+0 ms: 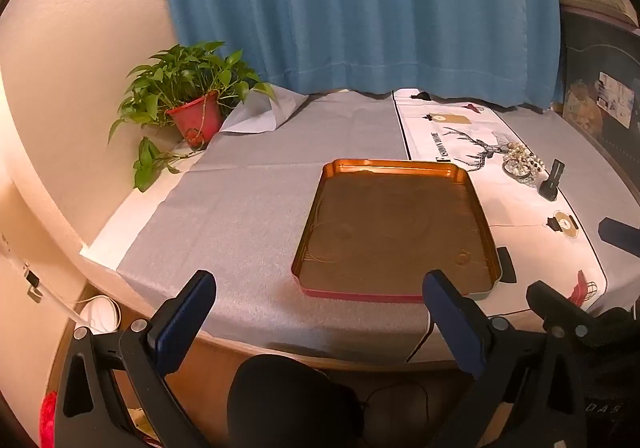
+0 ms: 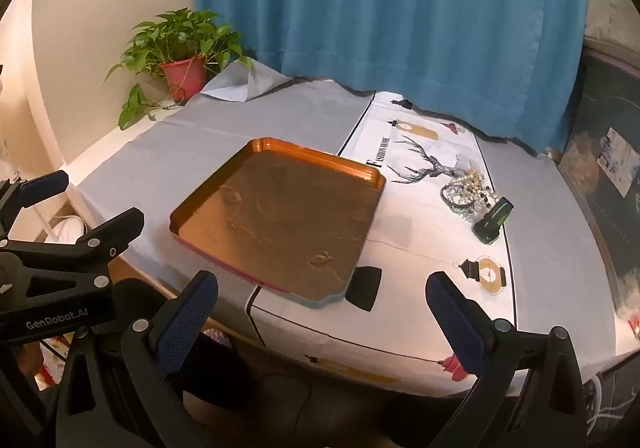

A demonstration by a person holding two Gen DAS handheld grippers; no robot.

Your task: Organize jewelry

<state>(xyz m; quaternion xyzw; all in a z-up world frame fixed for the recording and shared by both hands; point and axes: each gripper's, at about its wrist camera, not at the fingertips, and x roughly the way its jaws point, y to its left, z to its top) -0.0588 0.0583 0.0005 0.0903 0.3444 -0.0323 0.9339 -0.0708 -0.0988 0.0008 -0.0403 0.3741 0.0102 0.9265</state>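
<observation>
Grippers both sitting at the bottom of their frames, off the near edge of the table (image 1: 248,216), touching nothing. Left gripper (image 1: 319,324) is pointing forward at the tray, fingers (image 1: 182,322) spread wide apart with nothing between them; in the right wrist view it is showing at the left edge of the frame (image 2: 42,204). Right gripper (image 2: 322,322) is also hanging with its blue pads (image 2: 460,322) wide apart and empty, aimed at the tray's near corner.

Tray (image 1: 394,226), copper-orange and shallow, is lying flat in the middle of the frame, nothing in it, partly overlapping the white printed cloth (image 1: 528,208). Jewelry pile (image 1: 522,164), beaded bracelets and pearls bunched together, is sitting on that cloth at right of centre, well apart from the tray, just beside a small black-and-green clip-like object (image 2: 493,223). Potted plant (image 1: 188,104) is standing at upper left, blue curtain (image 1: 360,8) hanging behind.
</observation>
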